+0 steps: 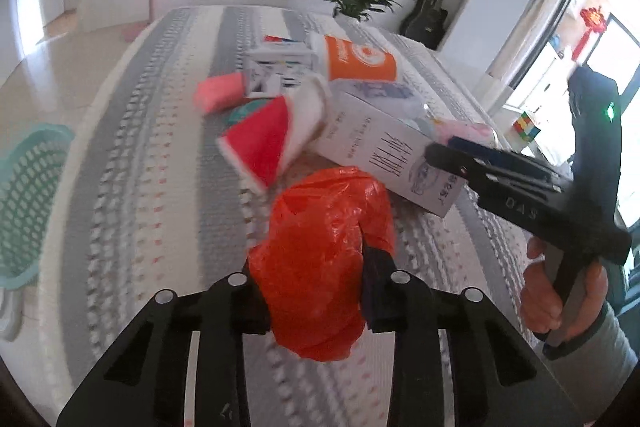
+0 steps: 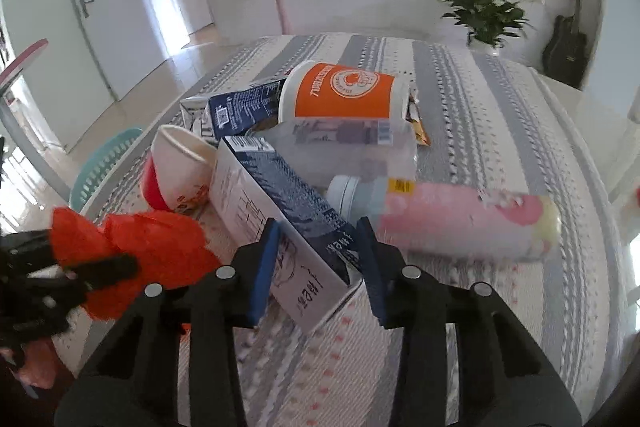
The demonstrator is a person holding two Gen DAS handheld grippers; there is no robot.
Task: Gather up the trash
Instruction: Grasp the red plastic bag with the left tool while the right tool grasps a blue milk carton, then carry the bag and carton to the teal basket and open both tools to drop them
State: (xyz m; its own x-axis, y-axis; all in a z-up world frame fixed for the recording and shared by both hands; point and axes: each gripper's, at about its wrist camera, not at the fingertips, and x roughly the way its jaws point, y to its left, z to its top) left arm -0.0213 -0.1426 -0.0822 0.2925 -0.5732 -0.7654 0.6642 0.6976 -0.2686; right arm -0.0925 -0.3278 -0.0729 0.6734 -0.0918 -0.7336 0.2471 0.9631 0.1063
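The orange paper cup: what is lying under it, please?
The orange paper cup lies on top of the pile, over a clear plastic bottle and the end of a dark blue carton. What lies deeper beneath it is covered.

Both wrist views (close, downward) share the trash pile (image 1: 320, 115).

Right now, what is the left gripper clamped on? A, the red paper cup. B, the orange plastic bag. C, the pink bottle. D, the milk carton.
B: in the left wrist view the left gripper is shut on the crumpled orange plastic bag, while the milk carton sits between the right gripper's fingers.
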